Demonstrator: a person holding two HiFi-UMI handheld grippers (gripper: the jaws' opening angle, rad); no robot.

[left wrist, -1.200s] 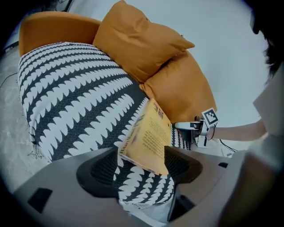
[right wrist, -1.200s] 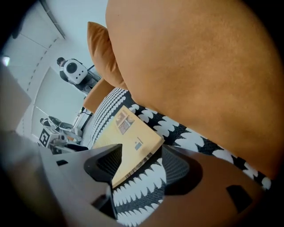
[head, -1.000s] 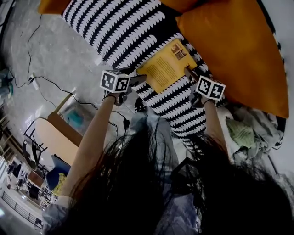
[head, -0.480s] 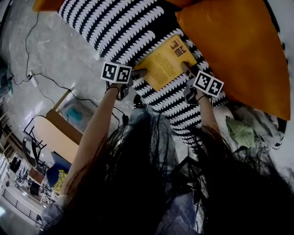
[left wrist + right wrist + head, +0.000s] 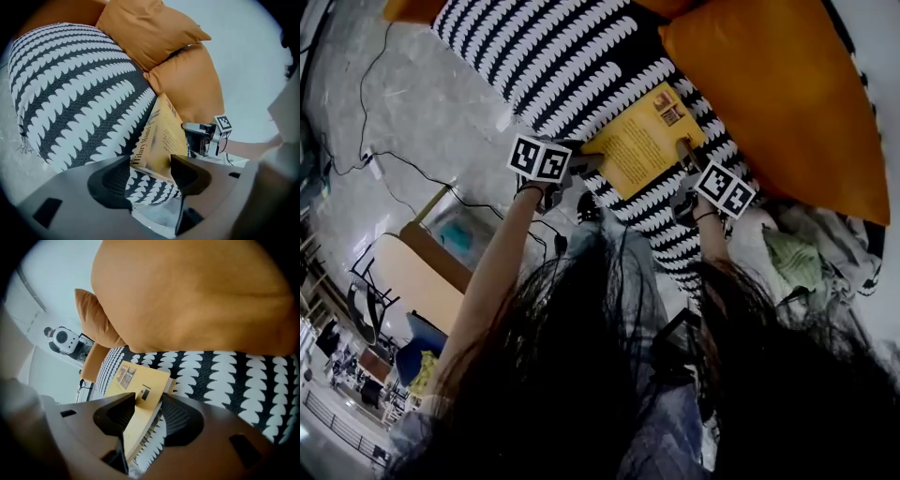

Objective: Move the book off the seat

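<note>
Looking down in the head view, the yellow book (image 5: 642, 141) lies on the black-and-white patterned seat (image 5: 553, 56), just beside the big orange cushion (image 5: 778, 103) on the side towards the person. The left gripper (image 5: 584, 162) meets the book's edge farthest from the cushion, and the right gripper (image 5: 684, 153) meets the corner nearest it, almost touching the cushion's rim.

In the left gripper view, the book (image 5: 161, 136) stands tilted on its long edge, spine towards the camera, leaning towards the cushion (image 5: 187, 84). The jaws sit at a middling width, one on each side of the book's near end, holding it. The right gripper (image 5: 190, 127) shows at the book's far end, below the cushion.

In the right gripper view, the cushion (image 5: 197, 296) fills the upper half. Beneath it, the book (image 5: 136, 387) lies slanted over the seat (image 5: 225, 376), its cover and pages pinched narrowly between the two jaws at the near edge.
</note>
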